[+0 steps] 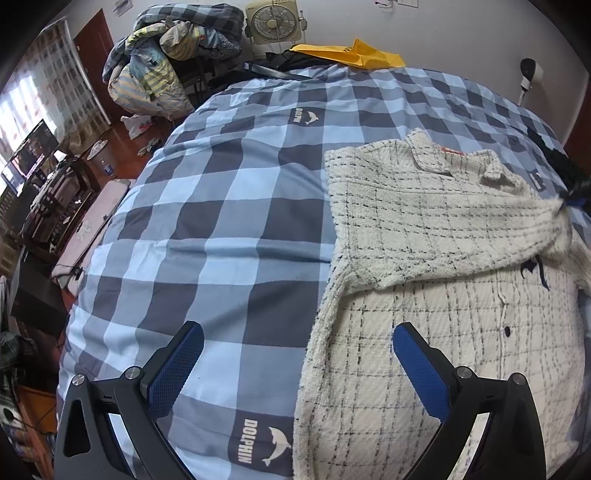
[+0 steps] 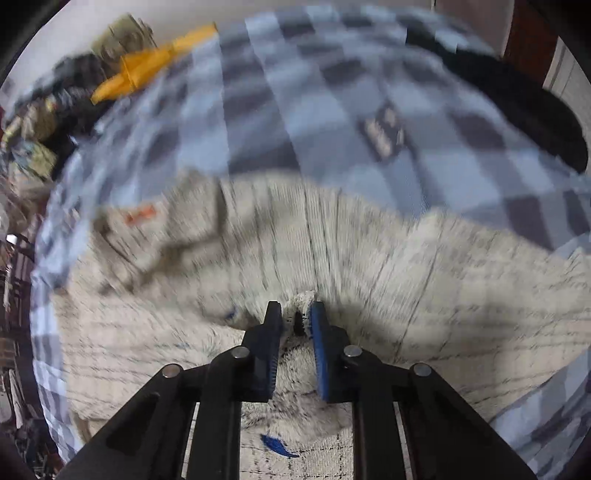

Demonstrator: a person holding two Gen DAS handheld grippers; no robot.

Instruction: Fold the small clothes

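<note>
On your far left, past the edge of the bed, a pile of bedding sits heaped by the wall with a box fan beside it, and a yellow bag lies at the head of the bed. The blue checked bedspread printed with dolphin labels covers the bed and fills the left half of your left wrist view. Your left gripper hangs above it with its blue-padded fingers wide apart and nothing between them; the left finger is over bare bedspread and the right finger is over the garment's lower left edge. The white shirt with thin dark check lines lies flat on the right half of the bedspread, collar toward the head of the bed, buttoned front facing up. Its left sleeve is folded across the chest. At the right edge of that view, one part of the fabric is drawn up into a taut peak. Your right gripper has its fingers nearly together, clamped on a bunched pinch of the white shirt. The right wrist view is blurred, so finer detail there cannot be read.
</note>
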